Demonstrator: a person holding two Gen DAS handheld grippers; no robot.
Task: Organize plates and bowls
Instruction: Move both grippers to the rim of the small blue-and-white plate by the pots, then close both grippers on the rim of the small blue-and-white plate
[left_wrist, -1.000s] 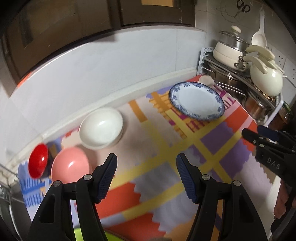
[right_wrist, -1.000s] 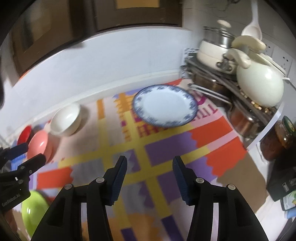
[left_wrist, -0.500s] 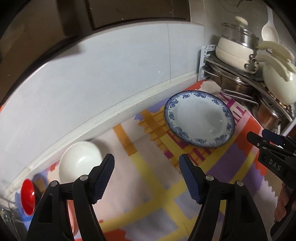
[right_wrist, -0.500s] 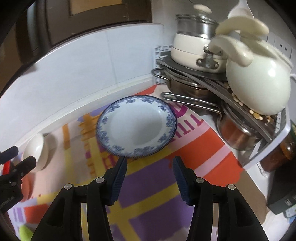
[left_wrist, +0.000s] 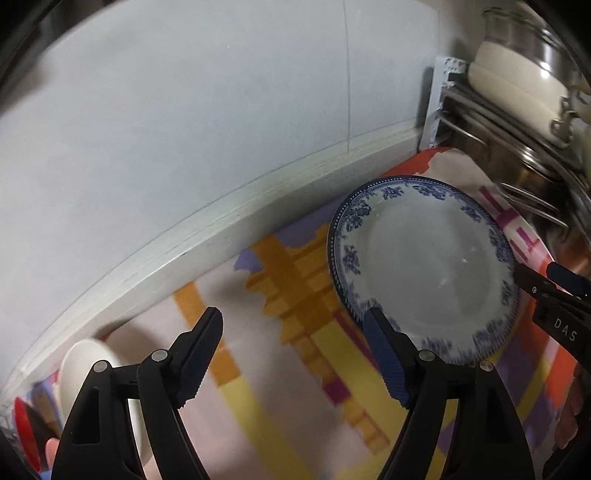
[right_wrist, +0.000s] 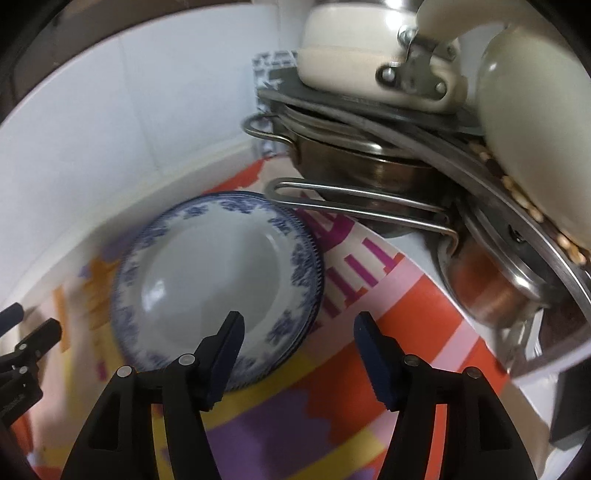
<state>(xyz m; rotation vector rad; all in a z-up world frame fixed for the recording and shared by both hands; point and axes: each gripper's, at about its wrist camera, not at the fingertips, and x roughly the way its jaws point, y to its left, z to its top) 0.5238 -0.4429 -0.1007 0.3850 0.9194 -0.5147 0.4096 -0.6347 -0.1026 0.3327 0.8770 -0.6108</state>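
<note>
A white plate with a blue flowered rim (left_wrist: 424, 269) (right_wrist: 218, 284) lies flat on the colourful mat near the back wall. My left gripper (left_wrist: 295, 332) hangs just left of the plate, its jaws opening with nothing between them; its right finger overlaps the plate's near-left rim. My right gripper (right_wrist: 297, 332) hovers over the plate's near-right rim, jaws opening and empty; its black tip (left_wrist: 554, 295) also shows at the plate's right edge. A white bowl (left_wrist: 88, 376) and a red bowl (left_wrist: 24, 432) sit far left.
A metal rack (right_wrist: 461, 236) holding steel pots, a cream pot (right_wrist: 369, 48) and a cream kettle (right_wrist: 535, 147) stands close to the plate's right. The tiled wall (left_wrist: 221, 129) runs behind. The patterned mat (left_wrist: 280, 398) covers the counter.
Both grippers have moved forward and down toward the blue-rimmed plate, which now looms larger. Both sets of jaws have widened. The pink and green bowls have left the views.
</note>
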